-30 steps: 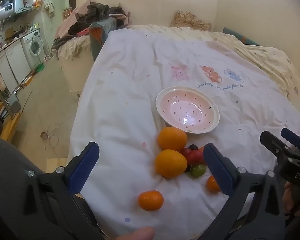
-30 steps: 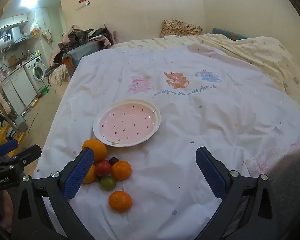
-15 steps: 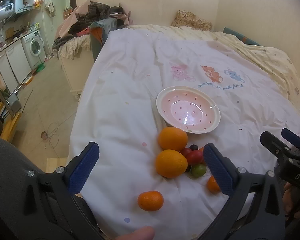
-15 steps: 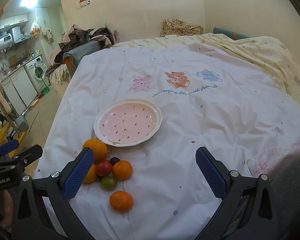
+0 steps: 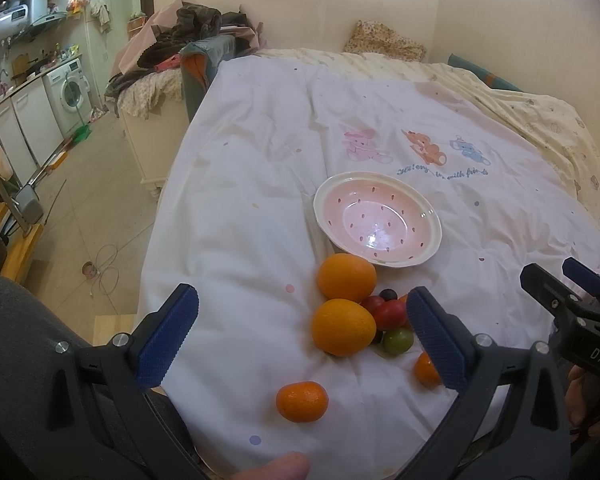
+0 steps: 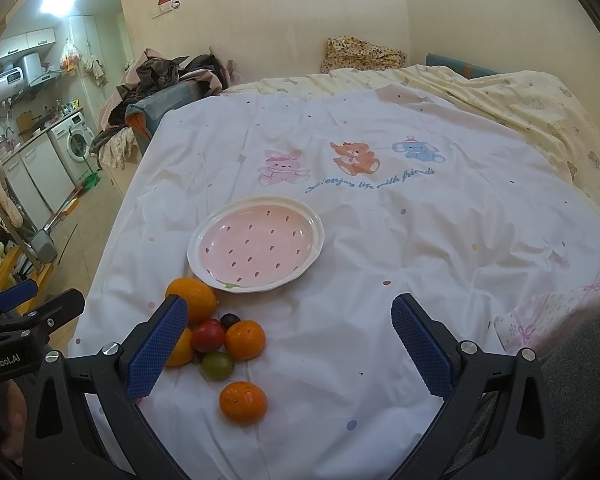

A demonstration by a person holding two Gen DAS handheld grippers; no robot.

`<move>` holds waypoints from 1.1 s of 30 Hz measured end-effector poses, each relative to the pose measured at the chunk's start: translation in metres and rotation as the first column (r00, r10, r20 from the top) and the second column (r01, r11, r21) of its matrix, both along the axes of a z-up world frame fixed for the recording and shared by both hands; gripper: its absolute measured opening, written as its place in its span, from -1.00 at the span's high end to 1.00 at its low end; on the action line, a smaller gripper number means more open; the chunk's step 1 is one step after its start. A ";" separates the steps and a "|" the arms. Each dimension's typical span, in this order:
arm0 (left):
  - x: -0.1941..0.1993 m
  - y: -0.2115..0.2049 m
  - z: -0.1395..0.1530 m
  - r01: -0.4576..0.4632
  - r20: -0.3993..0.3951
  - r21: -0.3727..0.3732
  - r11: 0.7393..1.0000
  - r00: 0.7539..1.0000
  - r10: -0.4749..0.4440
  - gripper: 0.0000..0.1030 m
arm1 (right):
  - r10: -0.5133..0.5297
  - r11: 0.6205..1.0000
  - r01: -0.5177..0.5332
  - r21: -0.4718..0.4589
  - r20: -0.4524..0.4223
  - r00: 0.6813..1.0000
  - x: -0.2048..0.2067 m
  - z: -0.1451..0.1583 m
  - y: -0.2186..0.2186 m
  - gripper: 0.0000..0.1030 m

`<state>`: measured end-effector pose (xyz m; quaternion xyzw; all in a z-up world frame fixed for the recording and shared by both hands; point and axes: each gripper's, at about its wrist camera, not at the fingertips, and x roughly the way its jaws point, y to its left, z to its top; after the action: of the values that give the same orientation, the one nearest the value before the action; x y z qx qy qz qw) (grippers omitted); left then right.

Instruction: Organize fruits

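The fruits lie in a loose cluster on the white sheet (image 6: 380,300) of the bed, just on the near side of the empty pink bowl (image 6: 318,236): two oranges, the farther one (image 5: 346,277) almost touching the bowl's rim and the nearer one (image 5: 343,333) beside it, a red tomato (image 6: 207,335), a green tomato (image 6: 218,365), a dark grape (image 6: 230,320), and two mandarins, one (image 6: 245,339) in the cluster and one (image 6: 243,403) lying apart, closest to the person. None has a marked long axis.

The apart mandarin sits low between the left gripper (image 5: 300,340)'s jaws, slightly right of their midline, so the left looks the nearer. For the right gripper (image 6: 290,350) the whole cluster lies toward its left jaw.

Both sets of jaws stand released, wide apart, grasping nothing.
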<state>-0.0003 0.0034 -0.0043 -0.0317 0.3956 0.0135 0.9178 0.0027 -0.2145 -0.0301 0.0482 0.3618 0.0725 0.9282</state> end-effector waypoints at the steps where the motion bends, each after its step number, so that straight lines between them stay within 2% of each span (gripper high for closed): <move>1: 0.000 0.000 0.000 0.000 0.000 0.000 1.000 1.000 0.000 -0.99 | 0.001 1.000 -0.001 0.000 0.000 1.000 0.000 0.000 0.000 -1.00; 33: 0.000 0.001 0.001 0.001 0.001 -0.003 1.000 1.000 -0.001 -0.99 | 0.006 1.000 -0.006 -0.001 0.007 1.000 -0.002 0.000 0.001 -1.00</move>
<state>-0.0007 0.0049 -0.0033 -0.0330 0.3950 0.0124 0.9180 0.0007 -0.2139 -0.0301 0.0466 0.3587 0.0751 0.9293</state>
